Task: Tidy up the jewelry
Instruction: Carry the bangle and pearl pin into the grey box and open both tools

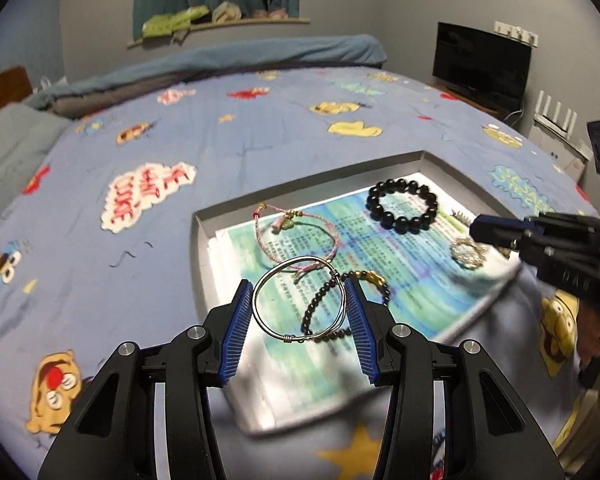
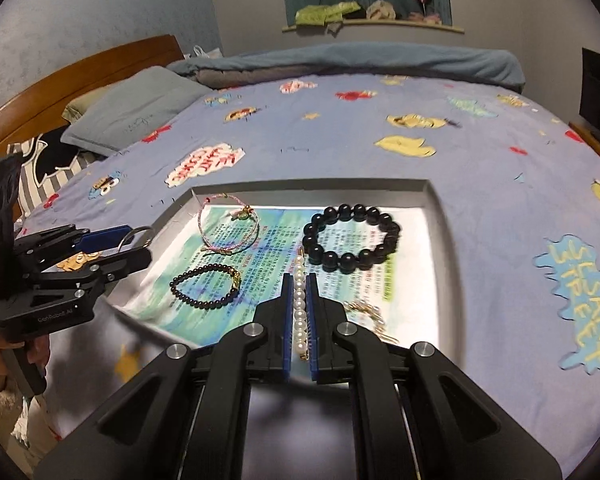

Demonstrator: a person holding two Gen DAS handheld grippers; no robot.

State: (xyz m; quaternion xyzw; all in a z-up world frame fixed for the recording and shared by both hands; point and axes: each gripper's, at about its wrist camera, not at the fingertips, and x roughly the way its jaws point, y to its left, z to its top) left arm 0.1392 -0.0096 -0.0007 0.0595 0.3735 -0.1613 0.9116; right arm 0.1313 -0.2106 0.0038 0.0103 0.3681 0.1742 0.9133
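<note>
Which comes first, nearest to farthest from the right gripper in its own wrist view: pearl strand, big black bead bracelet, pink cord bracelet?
1. Pearl strand, clamped in the right gripper.
2. Big black bead bracelet, just ahead, slightly right.
3. Pink cord bracelet, far left of the tray.

- My left gripper (image 1: 299, 312) holds the wire bangle (image 1: 299, 299) above the tray's (image 2: 436, 216) near edge.
- My right gripper (image 2: 299, 320) holds the pearl strand (image 2: 299, 312) over the tray.
- From the right wrist, the large bead bracelet (image 2: 351, 239) lies at 1 o'clock, the cord bracelet (image 2: 228, 224) at 11, the small bead bracelet (image 2: 206, 286) at 9.
- The tray sits on the bed (image 2: 340, 132); the pillow (image 2: 136, 114) lies far at 10 o'clock.
</note>
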